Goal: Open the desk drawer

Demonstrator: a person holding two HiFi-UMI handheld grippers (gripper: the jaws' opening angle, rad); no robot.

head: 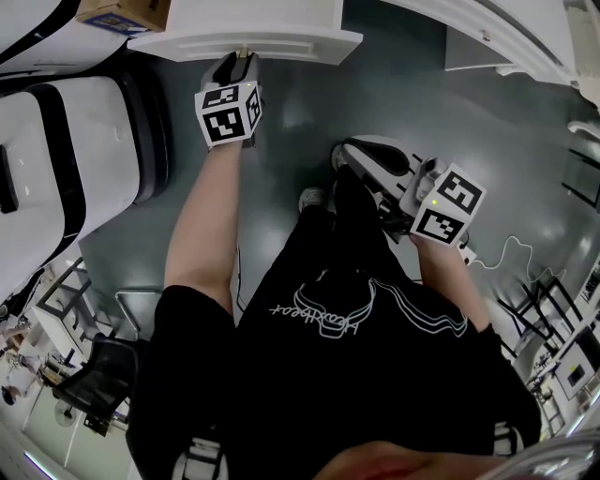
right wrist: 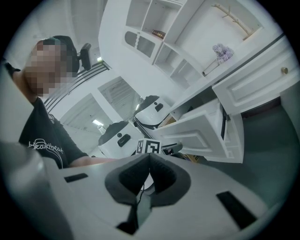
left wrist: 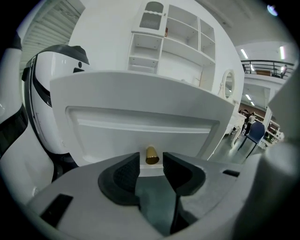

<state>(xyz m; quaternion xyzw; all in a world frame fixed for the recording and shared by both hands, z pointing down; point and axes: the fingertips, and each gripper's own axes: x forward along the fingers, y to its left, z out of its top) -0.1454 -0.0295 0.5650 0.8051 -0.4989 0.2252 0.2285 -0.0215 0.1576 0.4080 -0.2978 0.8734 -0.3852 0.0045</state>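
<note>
Left gripper [left wrist: 150,162] fingers stood apart, the brass knob [left wrist: 151,155] of the drawer [left wrist: 140,129] straight ahead between their tips; right gripper [right wrist: 149,158] fingers together.

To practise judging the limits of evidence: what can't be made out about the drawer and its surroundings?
- Drawer contents: head view, cut off by the top edge; left gripper view shows only the front.
- Brass knob: right gripper view, too small to find.
- Cardboard box print: head view, too small, cut by the top edge.
</note>
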